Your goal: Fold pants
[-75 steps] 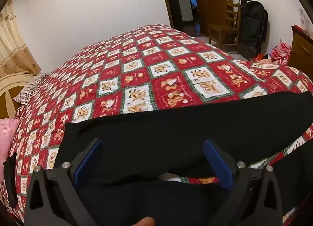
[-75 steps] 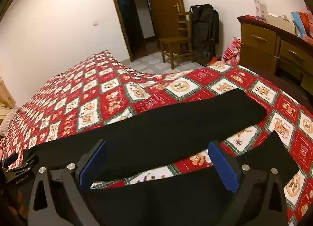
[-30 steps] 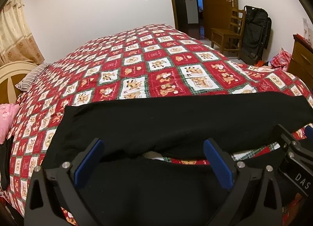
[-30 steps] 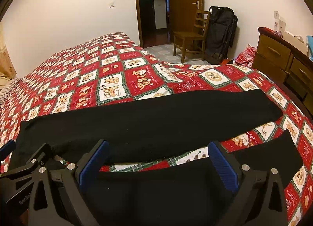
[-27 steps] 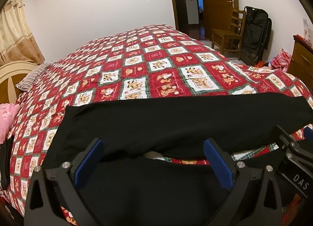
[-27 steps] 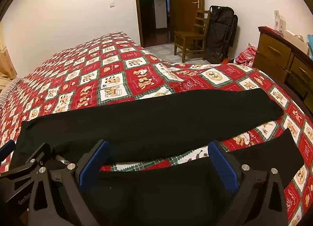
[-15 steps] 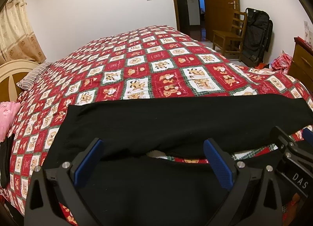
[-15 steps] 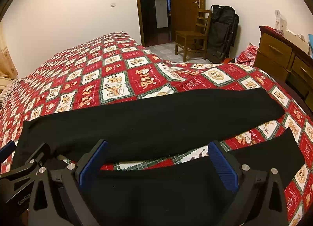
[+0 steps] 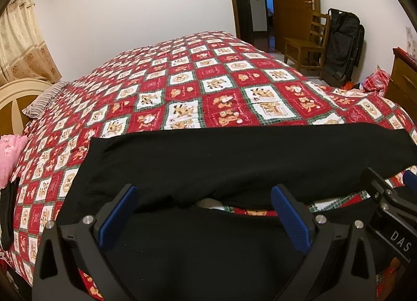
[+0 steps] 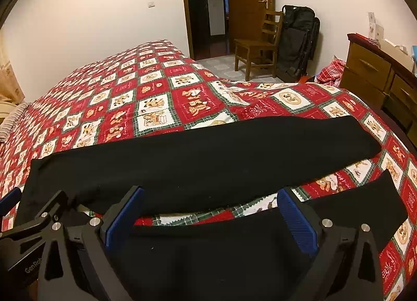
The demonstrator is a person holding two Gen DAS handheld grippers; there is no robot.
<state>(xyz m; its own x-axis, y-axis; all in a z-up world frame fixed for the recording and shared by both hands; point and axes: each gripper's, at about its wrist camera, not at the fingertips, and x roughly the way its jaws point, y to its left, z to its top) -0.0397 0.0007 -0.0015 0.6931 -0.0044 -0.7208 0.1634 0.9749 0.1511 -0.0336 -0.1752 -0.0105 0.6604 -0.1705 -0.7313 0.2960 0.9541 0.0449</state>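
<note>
Left gripper [image 9: 203,213] spread wide, nothing between its blue pads; right gripper [image 10: 208,216] same, spread and empty. Both sit at the bottom of their frames, over the near leg [image 10: 221,254] of the black pants [image 9: 234,160]. Pants lie flat across my quilt [image 9: 198,92], filling the lower half of both views: far leg [image 10: 195,160] runs left to right mid-frame, near leg below it, a strip of quilt showing between them.

Risks as I judge them: black on black, the hem edge is hard to see, so I could pinch one fabric layer only and the fold comes up lopsided. Pinching quilt along with cloth would drag the bedding. My two grippers are close together, each shows at the other's frame edge, so they could knock. Uneven lift would skew the leg over the far one.

Counts: one pants, two legs, two grippers, four blue pads, one wooden chair [image 10: 256,45] upper right, one door.
</note>
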